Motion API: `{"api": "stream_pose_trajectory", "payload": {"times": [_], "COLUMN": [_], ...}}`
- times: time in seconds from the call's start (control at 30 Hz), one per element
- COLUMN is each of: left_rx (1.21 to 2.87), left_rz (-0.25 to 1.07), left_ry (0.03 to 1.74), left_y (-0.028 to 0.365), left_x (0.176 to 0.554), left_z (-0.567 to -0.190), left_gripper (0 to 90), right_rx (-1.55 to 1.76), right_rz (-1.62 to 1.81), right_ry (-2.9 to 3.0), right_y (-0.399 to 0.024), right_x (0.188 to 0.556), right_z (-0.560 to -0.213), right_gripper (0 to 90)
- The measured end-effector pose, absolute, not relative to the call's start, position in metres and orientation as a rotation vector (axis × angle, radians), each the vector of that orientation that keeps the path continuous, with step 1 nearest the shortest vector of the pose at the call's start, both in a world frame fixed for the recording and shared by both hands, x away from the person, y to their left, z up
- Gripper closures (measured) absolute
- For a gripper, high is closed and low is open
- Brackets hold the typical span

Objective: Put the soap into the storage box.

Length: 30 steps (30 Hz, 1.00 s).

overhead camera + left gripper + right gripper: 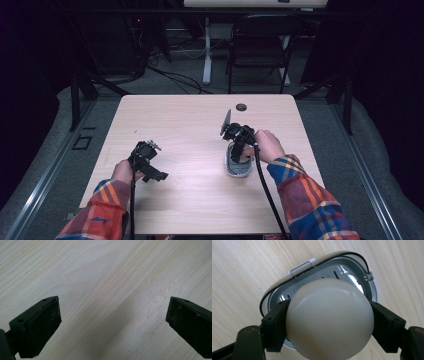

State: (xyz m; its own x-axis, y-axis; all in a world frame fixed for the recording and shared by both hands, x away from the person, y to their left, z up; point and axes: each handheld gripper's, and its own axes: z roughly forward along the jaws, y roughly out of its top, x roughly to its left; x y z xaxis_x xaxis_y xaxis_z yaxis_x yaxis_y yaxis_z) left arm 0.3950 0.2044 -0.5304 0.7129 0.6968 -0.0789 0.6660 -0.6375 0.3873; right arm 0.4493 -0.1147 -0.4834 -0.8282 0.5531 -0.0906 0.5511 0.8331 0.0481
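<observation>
Smooth cream-white oval soap bar (329,320), matte with a slight sheen, rounded like a pebble, is pinched on its two sides between the flat black pads of the right gripper (329,323). Directly beneath it sits an oval soap dish (352,277): glossy grey inner tray with narrow drain slots, pale outer shell, a thin dark line round the rim, a small wire clasp at one edge and a little white knob at the other. Whether the soap touches the tray cannot be told. In the high view the dish (238,169) lies on the right half of the table (190,120), with the right gripper (239,145) over it, the right hand (267,145) behind it, a black cable trailing back past a plaid sleeve (305,195). Table is pale wood-grain laminate, rectangular, rounded corners, a round cable hole (241,107) near the far edge. Left gripper (147,162), black, held low over the left half by the left hand (122,171), well apart from the dish; its jaws stand spread wide over bare wood (112,290), nothing between them. Beyond the table: dark folding chair (260,45), grey carpet.
</observation>
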Motion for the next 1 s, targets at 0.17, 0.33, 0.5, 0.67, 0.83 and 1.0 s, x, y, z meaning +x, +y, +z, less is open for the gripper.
{"api": "stream_pose_trajectory", "payload": {"times": [0.17, 0.33, 0.5, 0.67, 0.83, 1.0], "left_rx": [2.532, 2.531, 2.534, 2.533, 2.534, 2.534], "left_rz": [0.110, 0.107, 0.110, 0.107, 0.108, 0.107], "left_ry": [1.051, 1.055, 1.052, 1.052, 1.051, 1.051], "left_y": [0.205, 0.204, 0.204, 0.204, 0.204, 0.204], "left_x": [0.395, 0.395, 0.395, 0.395, 0.395, 0.395], "left_z": [-0.530, -0.530, -0.530, -0.530, -0.531, -0.531], "left_gripper": [0.0, 0.0, 0.0, 0.0, 0.0, 0.0], "right_rx": [0.879, 0.875, 0.869, 0.863, 0.860, 0.851], "right_rz": [0.028, 0.013, 0.007, -0.003, -0.009, -0.016], "right_ry": [2.920, 2.928, 2.930, 2.932, 2.933, 2.931], "right_y": [-0.113, -0.113, -0.113, -0.112, -0.112, -0.112], "right_x": [0.449, 0.450, 0.450, 0.451, 0.451, 0.452], "right_z": [-0.489, -0.491, -0.493, -0.496, -0.498, -0.500], "right_gripper": [23.8, 23.8, 23.8, 23.8, 23.7, 23.7]}}
